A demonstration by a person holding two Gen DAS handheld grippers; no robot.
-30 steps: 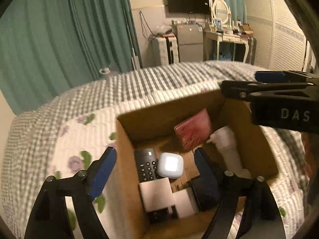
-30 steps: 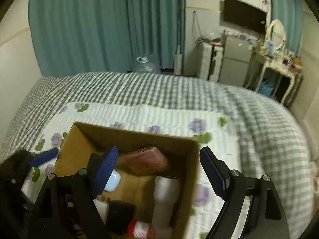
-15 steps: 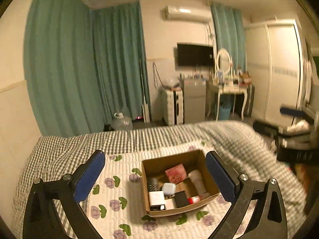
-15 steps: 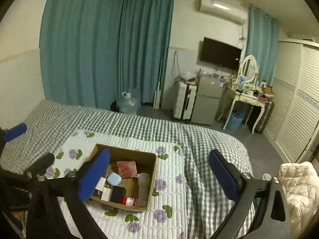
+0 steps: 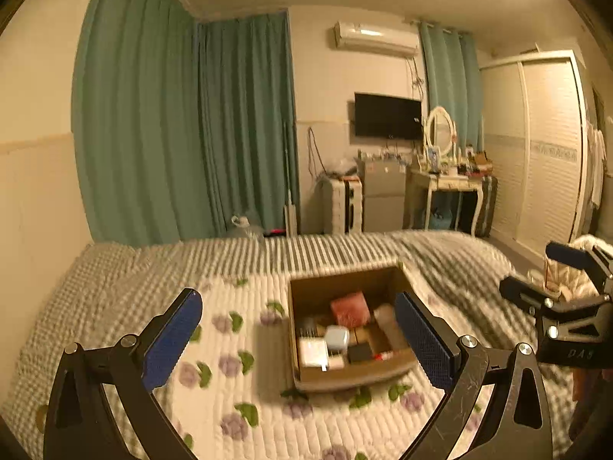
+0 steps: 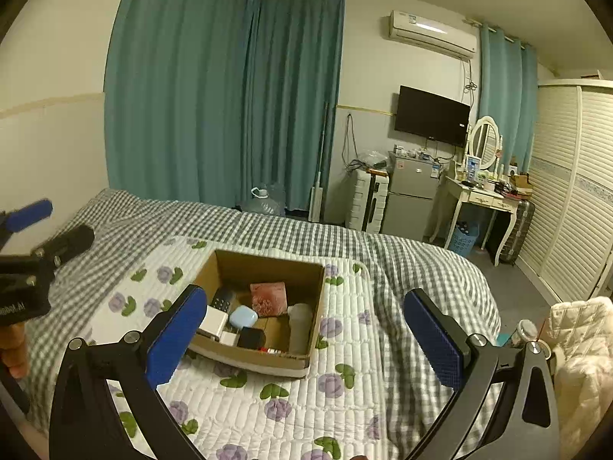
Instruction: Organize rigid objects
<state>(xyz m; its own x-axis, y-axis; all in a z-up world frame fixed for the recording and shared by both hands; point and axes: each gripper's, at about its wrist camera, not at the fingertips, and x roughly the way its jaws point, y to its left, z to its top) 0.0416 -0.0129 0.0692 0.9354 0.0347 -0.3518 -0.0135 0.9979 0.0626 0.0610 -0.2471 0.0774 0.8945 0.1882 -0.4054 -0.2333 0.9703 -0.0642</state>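
An open cardboard box (image 6: 264, 266) sits on a flowered quilt on the bed; it also shows in the left wrist view (image 5: 345, 281). Inside lie a red box (image 6: 269, 298), a black remote (image 6: 222, 299), a pale blue case (image 6: 243, 316), a white block (image 6: 213, 322), a black block (image 6: 251, 338) and a white bottle (image 6: 300, 326). My left gripper (image 5: 299, 339) is open and empty, held well back above the bed. My right gripper (image 6: 304, 339) is open and empty, also far back from the box.
The flowered quilt (image 6: 268, 395) lies over a grey checked cover (image 6: 421, 268). Teal curtains (image 6: 214, 107), a small fridge (image 6: 412, 195), a dressing table (image 6: 482, 195) and a white wardrobe (image 6: 574, 191) stand beyond the bed. A white jacket (image 6: 582, 349) lies at the right.
Both grippers have pulled up and far back from the box, which filled the views a second ago. Both stayed open and empty.
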